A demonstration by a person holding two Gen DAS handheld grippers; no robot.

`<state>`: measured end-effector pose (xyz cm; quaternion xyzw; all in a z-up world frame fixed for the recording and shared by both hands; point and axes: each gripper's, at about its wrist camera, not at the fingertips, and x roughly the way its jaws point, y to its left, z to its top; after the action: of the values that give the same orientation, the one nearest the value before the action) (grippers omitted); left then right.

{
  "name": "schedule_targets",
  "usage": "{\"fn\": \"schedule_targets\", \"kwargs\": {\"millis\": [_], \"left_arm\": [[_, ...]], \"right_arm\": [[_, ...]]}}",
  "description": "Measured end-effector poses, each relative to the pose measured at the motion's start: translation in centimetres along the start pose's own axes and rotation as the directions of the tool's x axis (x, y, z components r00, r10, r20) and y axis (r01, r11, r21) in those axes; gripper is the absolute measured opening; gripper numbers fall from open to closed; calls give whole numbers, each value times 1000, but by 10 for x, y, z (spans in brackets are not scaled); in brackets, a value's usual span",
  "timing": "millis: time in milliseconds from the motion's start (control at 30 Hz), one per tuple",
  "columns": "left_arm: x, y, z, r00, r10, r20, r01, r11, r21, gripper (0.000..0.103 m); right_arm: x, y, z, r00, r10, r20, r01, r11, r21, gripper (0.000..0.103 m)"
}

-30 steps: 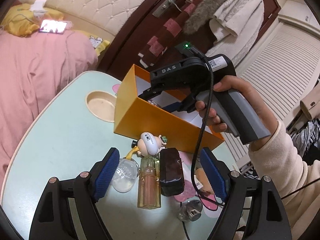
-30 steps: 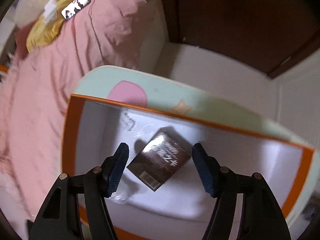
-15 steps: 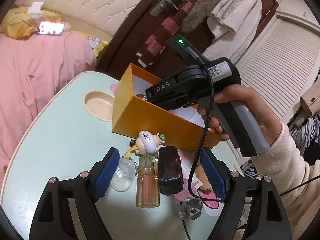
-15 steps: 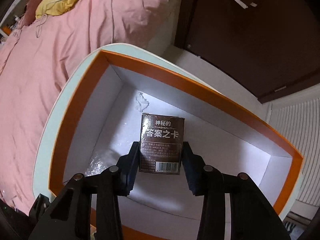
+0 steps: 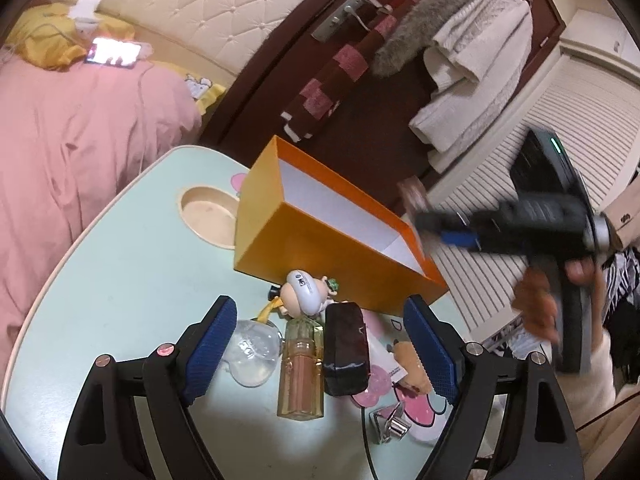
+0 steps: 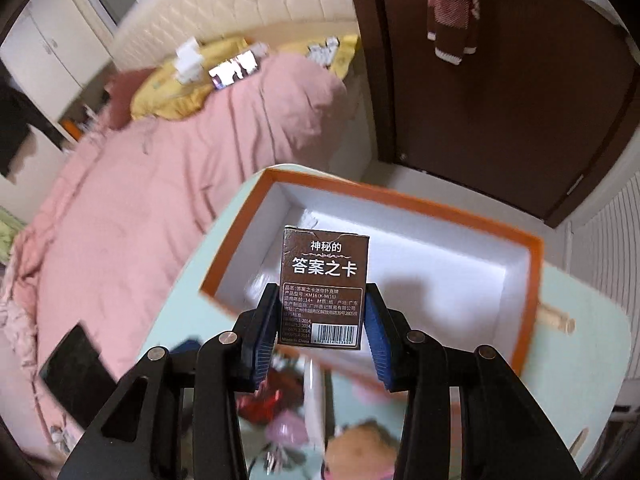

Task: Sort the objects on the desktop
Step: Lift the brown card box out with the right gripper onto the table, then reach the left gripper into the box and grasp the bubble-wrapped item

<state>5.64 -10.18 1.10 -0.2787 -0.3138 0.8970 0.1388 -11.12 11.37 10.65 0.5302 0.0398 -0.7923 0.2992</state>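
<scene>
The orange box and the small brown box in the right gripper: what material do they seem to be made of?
Orange box: probably rigid cardboard, matte orange outside, white inside, with thick straight walls and sharp corners. Small brown box: likely thin printed card, slightly glossy, with printed text, a barcode and a tuck flap on top. The right gripper is shut on it.

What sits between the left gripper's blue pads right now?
Left wrist view: the left gripper stands open over the pale green table, nothing gripped. Between its pads lie a clear round bottle, an amber glass bottle and a black rectangular case.
</scene>
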Motion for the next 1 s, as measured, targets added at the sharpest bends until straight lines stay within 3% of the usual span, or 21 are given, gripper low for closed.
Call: {"fn": "schedule_targets", "kwargs": {"millis": [267, 467, 667, 733, 1000], "left_arm": [[3, 4, -2, 1000, 28, 1, -28, 1000, -14, 84], [2, 0, -5, 999, 50, 15, -50, 998, 22, 84], [1, 2, -4, 997, 71, 18, -72, 997, 19, 84], [2, -1, -2, 997, 82, 14, -83, 996, 32, 84], [5, -20, 13, 993, 121, -20, -117, 986, 116, 84]], "right_arm": [[8, -21, -78, 999, 53, -10, -52, 995, 90, 43], [15, -26, -96, 997, 74, 38, -77, 991, 111, 43], [18, -35, -102, 995, -15, 99, 3, 993, 118, 43], [16, -42, -105, 993, -3, 116, -13, 991, 134, 43], [-4, -80, -134, 947, 10, 321, -95, 963, 252, 62]]}}
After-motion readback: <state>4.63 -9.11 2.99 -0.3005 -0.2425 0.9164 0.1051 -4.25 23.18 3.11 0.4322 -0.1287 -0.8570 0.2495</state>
